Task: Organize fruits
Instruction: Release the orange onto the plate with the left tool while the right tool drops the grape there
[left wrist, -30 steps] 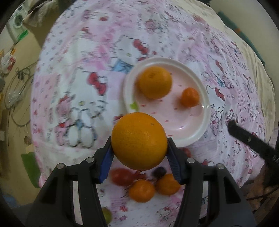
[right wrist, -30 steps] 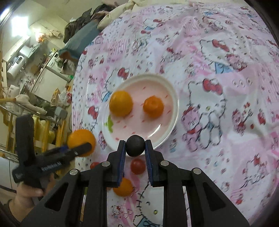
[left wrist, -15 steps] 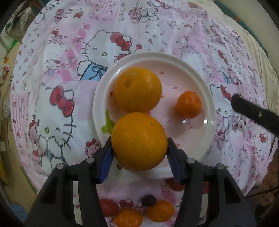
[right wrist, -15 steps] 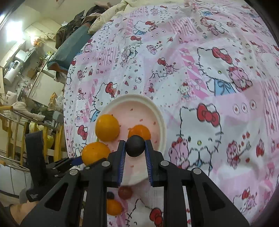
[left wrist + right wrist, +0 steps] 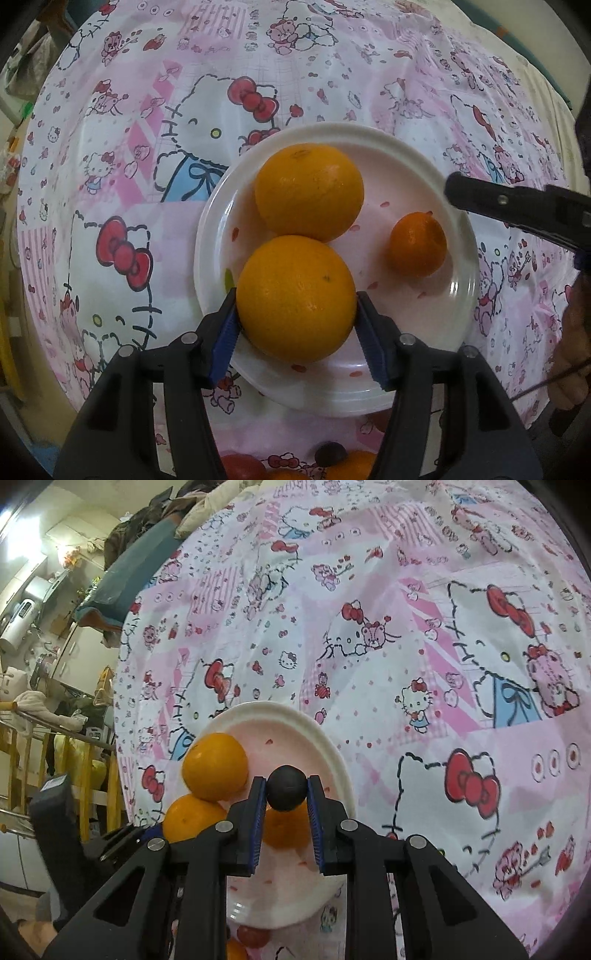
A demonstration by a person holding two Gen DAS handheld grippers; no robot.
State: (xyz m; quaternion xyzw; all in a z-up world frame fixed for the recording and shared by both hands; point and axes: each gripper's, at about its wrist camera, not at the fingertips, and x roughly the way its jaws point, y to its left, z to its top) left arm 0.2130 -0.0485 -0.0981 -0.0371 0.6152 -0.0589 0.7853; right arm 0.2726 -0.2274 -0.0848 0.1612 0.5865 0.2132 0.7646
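My left gripper is shut on a large orange, held low over the near left part of the white plate, touching or next to a second large orange on the plate. A small mandarin lies at the plate's right. My right gripper is shut on a small dark round fruit, above the mandarin and the plate. The right gripper's fingers reach in over the plate's right rim.
A pink cartoon-print cloth covers the table. Loose fruit lies near the front edge: a red tomato, a dark fruit, a mandarin. Clothes and shelves stand beyond the table's left side.
Both grippers moved forward over the plate with their fruits. The left one lowered its orange beside the other orange; the right one now hangs over the mandarin.
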